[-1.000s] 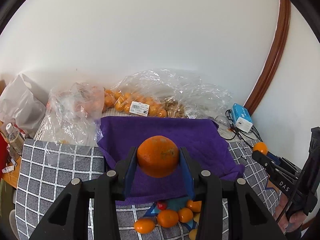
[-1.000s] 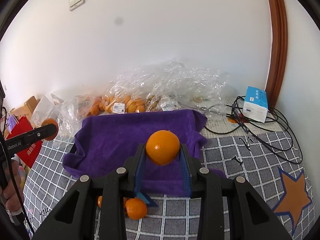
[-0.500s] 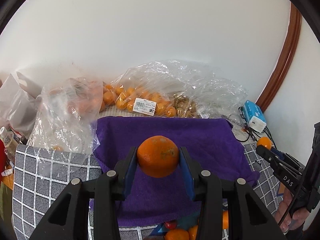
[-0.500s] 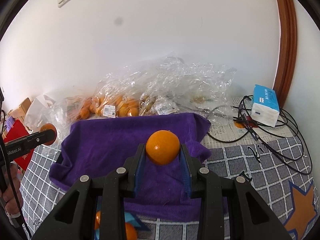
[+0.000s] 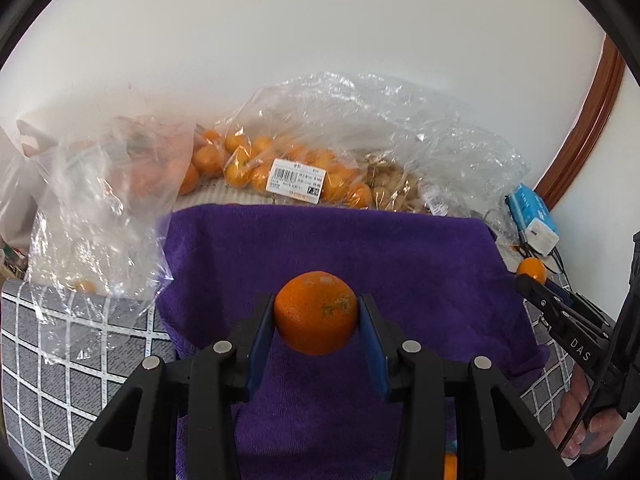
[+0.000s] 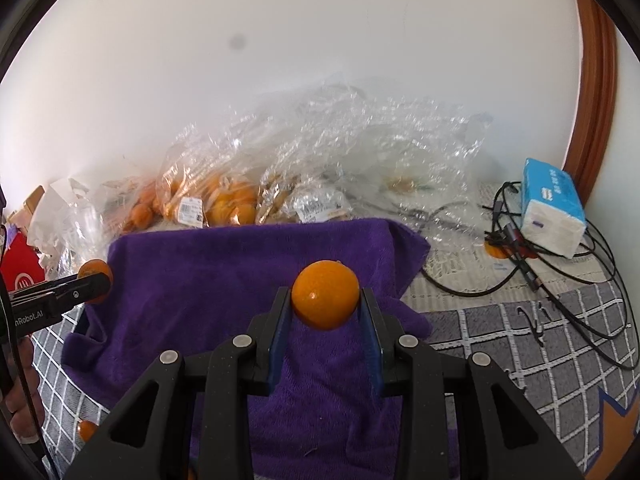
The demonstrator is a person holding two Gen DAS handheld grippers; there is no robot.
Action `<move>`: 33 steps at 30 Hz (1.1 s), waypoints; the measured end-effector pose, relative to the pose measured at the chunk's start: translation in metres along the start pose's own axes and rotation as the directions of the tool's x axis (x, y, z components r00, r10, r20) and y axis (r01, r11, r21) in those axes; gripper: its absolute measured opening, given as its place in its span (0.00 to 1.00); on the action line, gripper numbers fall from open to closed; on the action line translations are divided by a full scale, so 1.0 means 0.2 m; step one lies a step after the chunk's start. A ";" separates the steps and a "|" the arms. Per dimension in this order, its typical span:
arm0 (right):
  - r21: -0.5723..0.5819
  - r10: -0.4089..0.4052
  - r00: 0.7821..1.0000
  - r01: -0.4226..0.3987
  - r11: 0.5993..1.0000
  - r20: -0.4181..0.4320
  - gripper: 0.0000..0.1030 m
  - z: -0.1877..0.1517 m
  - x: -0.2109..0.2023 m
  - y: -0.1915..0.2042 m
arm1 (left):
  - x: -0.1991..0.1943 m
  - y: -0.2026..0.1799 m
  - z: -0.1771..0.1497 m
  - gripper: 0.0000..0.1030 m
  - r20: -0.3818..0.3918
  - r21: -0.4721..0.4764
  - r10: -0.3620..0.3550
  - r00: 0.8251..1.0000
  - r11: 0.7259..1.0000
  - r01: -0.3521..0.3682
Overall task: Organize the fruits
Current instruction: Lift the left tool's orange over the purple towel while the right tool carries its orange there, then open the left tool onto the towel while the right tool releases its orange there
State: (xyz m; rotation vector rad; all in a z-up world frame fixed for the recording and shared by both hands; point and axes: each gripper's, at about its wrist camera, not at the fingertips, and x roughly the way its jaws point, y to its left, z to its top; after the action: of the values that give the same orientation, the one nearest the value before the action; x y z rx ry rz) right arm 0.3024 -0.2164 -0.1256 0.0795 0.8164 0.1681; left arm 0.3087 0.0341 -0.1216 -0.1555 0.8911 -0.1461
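Observation:
My left gripper [image 5: 316,314] is shut on a rough-skinned orange [image 5: 315,312], held above the purple towel [image 5: 320,248]. My right gripper [image 6: 325,295] is shut on a smoother, smaller orange [image 6: 325,294], also over the purple towel [image 6: 208,276]. From the left wrist view the right gripper [image 5: 532,276] shows at the right edge with its orange [image 5: 531,269]. The right wrist view catches the left gripper [image 6: 94,278] at the left edge, holding its orange [image 6: 94,271]. A loose small fruit [image 6: 87,429] lies on the checked cloth near the towel's front.
Clear plastic bags of small oranges [image 5: 280,168] lie along the wall behind the towel. A blue and white tissue pack [image 6: 554,208] and tangled black cables [image 6: 540,264] sit at the right. Grey checked cloth [image 6: 520,344] covers the surface. A hand [image 5: 580,420] holds the right gripper.
Both grippers moved forward and down toward the towel, oranges still gripped. The towel and bags loom larger, and the loose fruits at the front have mostly slid out of view.

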 end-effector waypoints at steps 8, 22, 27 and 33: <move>-0.028 -0.006 0.999 0.004 1.000 -0.044 0.32 -0.02 0.10 0.03 | 0.09 0.01 -0.02 0.38 -0.047 0.006 0.006 0.999 1.000 -0.006; -0.037 -0.016 0.995 0.012 0.999 -0.098 0.32 -0.04 0.19 0.03 | 0.19 0.01 -0.04 0.39 -0.114 0.023 0.025 0.993 0.999 -0.023; -0.040 -0.019 0.993 0.014 0.999 -0.114 0.32 -0.05 0.22 0.02 | 0.21 0.01 -0.05 0.39 -0.127 0.027 0.026 0.992 0.999 -0.022; -0.043 -0.024 0.992 0.019 0.999 -0.126 0.32 -0.05 0.23 0.02 | 0.23 0.00 -0.05 0.39 -0.133 0.032 0.026 0.991 0.999 -0.022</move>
State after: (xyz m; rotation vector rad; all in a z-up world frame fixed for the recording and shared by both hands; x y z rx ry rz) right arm 0.3250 -0.2036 -0.1657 0.0206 0.9397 0.1708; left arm 0.3291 0.0254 -0.1622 -0.1076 1.0228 -0.1483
